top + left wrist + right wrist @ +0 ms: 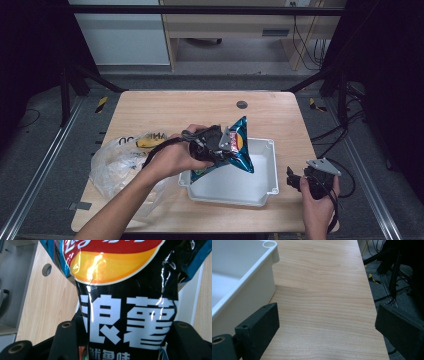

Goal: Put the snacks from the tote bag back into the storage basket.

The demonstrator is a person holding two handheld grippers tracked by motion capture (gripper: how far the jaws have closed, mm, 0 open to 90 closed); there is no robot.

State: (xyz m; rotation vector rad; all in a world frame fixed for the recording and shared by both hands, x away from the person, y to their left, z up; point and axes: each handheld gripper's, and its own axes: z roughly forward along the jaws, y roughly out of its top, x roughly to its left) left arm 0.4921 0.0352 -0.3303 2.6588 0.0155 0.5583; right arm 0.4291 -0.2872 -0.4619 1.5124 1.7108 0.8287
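Nearest, at far left, a crumpled clear plastic bag (117, 162) with a banana sits on the wooden desk (165, 107), apparently the source. Left tongs (220, 145) are clamped on a glossy blue-black crisp packet (237, 145), held above the white plastic tray (265, 167), likely for dropping in. Right tongs (295, 177) rest gaping wide, holding nothing, beside the tray.

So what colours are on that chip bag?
The chip bag is black with white letters, a red and yellow logo and blue edges, clearest in the left gripper view.
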